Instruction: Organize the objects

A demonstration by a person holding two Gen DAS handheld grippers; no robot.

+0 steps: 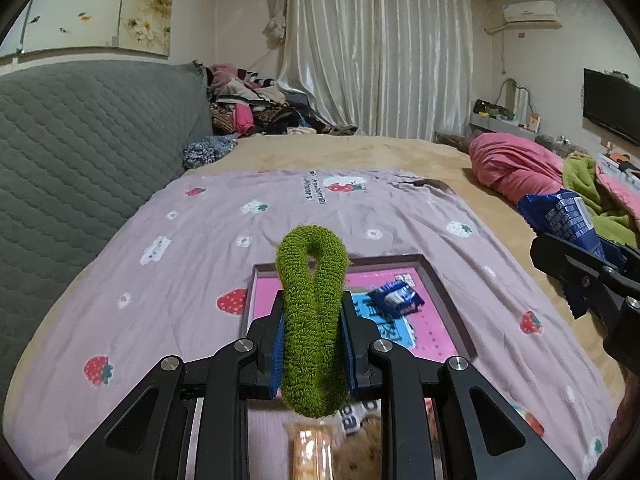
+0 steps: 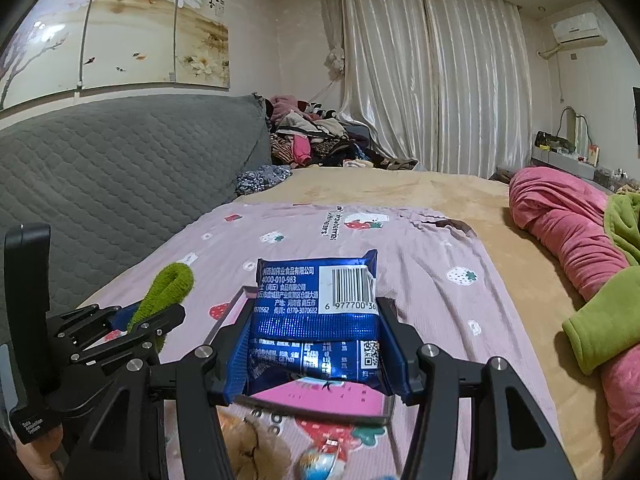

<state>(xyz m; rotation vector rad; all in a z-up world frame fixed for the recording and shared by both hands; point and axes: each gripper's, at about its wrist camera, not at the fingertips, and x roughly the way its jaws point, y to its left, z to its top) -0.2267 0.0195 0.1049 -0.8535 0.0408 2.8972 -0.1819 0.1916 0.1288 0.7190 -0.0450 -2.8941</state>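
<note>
Bedspread [image 1: 192,280] edge clear beyond tray [image 1: 448,292] rim

Fuzzy green terry-cloth loop [image 1: 312,320]; glossy, crinkled blue foil snack packet [image 2: 316,320]; soft, wrinkled pink strawberry-print cotton sheet [image 1: 180,264]; matt black plastic gripper arms with shiny metal pins.

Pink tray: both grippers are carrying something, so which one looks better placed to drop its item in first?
Probably the left. The left gripper, shut on the green scrunchie, sits directly in front of the pink tray. The right gripper, holding the blue snack packet, also hangs near it, so the edge is slight.
</note>
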